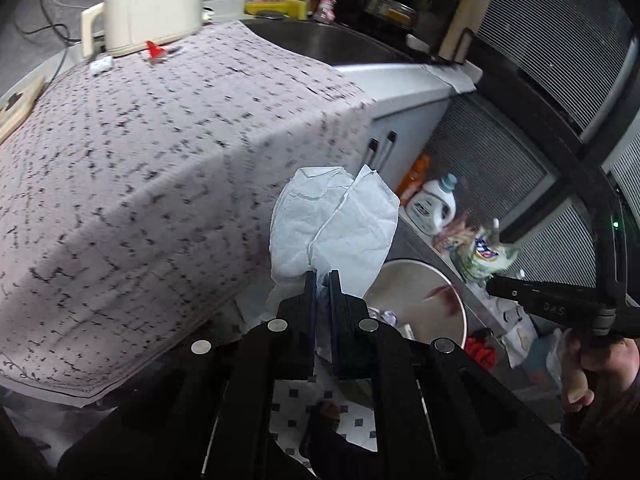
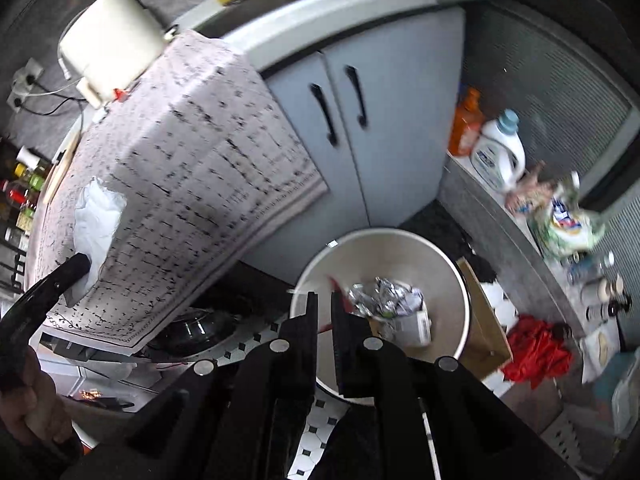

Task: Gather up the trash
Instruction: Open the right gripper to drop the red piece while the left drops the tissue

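Two grippers, one kitchen: trash collection mid-task.
Patterned grey cloth (image 1: 160, 184): draped over counter edge, beneath cream plastic kettle (image 1: 148, 0); small red scrap (image 1: 155, 51) lying on cloth just beside kettle base.
Pale blue cabinet doors (image 2: 360, 152): shut, black handles, under counter rim.
Round metal trash bin (image 2: 444, 280): standing on tiled floor near cabinet, holding crumpled foil and paper (image 2: 384, 296); red smear on inner wall.
Crumpled red bag (image 2: 536, 352): on floor just beside bin and a cardboard piece.
White detergent bottle (image 2: 500, 152): on low ledge, orange bottle (image 2: 466, 124) beside it.
White crumpled paper tissue (image 1: 336, 220): pinched at lower end, held in air beside cloth edge, above and left of bin.
Left gripper (image 1: 322, 280): fingers pressed together on tissue.
Right gripper (image 2: 325, 300): poised over bin mouth, fingers slightly apart, nothing visibly between them.
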The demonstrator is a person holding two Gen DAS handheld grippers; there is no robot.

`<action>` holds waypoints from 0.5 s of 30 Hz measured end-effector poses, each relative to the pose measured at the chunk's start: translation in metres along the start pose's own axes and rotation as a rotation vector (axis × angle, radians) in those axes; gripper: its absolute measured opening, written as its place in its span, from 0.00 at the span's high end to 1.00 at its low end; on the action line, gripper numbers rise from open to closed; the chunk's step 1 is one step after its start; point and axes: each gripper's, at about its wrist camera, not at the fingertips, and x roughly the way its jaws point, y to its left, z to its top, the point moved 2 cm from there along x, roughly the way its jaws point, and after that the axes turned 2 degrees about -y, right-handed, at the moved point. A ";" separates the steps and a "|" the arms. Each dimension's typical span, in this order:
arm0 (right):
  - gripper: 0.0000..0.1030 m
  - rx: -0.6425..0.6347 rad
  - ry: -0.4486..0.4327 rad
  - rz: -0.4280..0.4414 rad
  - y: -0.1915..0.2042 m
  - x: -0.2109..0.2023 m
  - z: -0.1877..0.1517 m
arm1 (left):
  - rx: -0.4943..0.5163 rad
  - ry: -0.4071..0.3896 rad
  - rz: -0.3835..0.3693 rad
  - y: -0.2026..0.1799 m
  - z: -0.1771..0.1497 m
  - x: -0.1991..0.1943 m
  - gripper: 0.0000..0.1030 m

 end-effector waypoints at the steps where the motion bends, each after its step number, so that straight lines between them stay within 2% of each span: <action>1: 0.67 0.007 -0.003 -0.001 -0.004 -0.001 -0.002 | 0.005 0.007 -0.010 -0.005 -0.002 0.003 0.94; 3: 0.50 0.016 -0.035 -0.018 -0.012 -0.009 -0.007 | 0.016 0.023 -0.032 -0.015 -0.005 0.009 0.94; 15: 0.48 0.167 -0.132 -0.100 -0.085 -0.067 -0.030 | 0.139 0.118 -0.174 -0.100 -0.014 0.053 0.93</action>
